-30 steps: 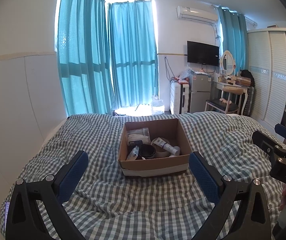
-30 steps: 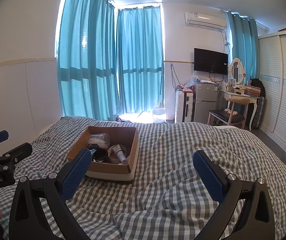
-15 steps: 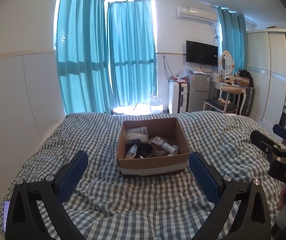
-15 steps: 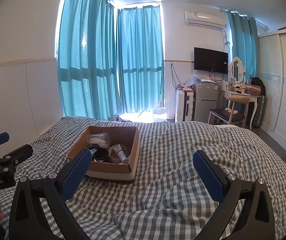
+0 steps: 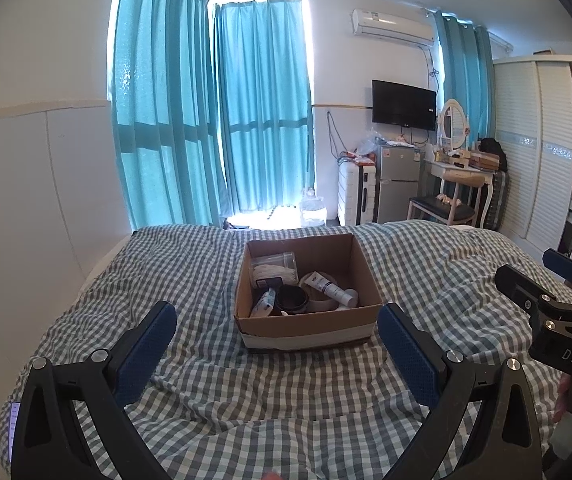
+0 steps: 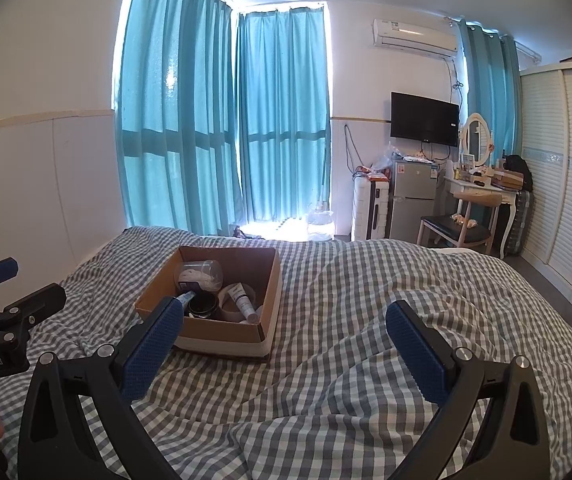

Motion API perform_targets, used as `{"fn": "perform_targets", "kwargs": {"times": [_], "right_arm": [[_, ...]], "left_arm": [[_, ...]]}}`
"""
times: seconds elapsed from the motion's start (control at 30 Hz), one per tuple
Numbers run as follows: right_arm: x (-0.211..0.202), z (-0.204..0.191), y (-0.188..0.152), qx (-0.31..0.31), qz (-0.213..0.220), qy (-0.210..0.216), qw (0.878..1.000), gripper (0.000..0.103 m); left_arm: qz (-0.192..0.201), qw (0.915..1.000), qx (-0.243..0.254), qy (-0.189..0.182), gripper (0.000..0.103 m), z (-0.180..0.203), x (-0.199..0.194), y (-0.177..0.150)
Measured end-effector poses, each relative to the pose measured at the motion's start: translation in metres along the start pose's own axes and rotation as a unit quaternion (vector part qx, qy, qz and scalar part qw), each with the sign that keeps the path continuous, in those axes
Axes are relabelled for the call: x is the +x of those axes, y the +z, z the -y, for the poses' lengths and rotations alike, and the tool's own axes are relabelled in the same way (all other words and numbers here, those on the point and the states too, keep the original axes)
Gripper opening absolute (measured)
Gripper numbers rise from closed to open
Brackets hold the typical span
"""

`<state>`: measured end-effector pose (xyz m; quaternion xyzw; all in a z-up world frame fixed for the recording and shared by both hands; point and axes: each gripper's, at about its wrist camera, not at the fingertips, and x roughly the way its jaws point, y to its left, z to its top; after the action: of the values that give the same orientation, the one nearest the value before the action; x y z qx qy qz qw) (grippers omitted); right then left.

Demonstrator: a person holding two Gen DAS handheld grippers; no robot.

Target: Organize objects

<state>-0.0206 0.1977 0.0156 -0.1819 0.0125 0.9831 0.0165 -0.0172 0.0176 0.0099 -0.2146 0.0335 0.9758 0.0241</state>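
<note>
The cardboard box (image 5: 307, 322) sits on the bed (image 5: 214, 384), serving as the reference landmark. Inside the box: a clear jar (image 5: 274, 268) at the far left corner, a round tin (image 5: 291, 298) in front of the jar, and a tube (image 5: 331, 287) to the right of the tin. Behind the box, beyond the bed, hang the curtains (image 5: 262, 120). Behind and to the right of the box stand the fridge (image 5: 397, 184) and chair (image 5: 441, 210).

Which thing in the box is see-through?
The clear jar lying on its side in the far-left corner of the cardboard box. You can see white stuff inside; the tube and dark pot aren't see-through.
</note>
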Motion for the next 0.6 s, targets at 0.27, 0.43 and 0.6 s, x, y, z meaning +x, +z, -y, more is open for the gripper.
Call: {"fn": "perform_targets", "kwargs": {"times": [0.27, 0.43, 0.6], "right_arm": [[0.0029, -0.0038, -0.0024, -0.001, -0.002, 0.000, 1.000, 0.102], [0.0029, -0.0039, -0.0035, -0.001, -0.003, -0.001, 1.000, 0.102], [0.0034, -0.0044, -0.0043, -0.001, -0.003, -0.001, 1.000, 0.102]], "left_arm": [[-0.004, 1.0000, -0.008, -0.004, 0.103, -0.0027, 0.0008, -0.0004], [-0.003, 1.0000, -0.003, -0.003, 0.103, -0.0012, 0.0000, -0.0006], [-0.002, 1.0000, 0.003, -0.004, 0.103, 0.0006, -0.0011, -0.0011]]}}
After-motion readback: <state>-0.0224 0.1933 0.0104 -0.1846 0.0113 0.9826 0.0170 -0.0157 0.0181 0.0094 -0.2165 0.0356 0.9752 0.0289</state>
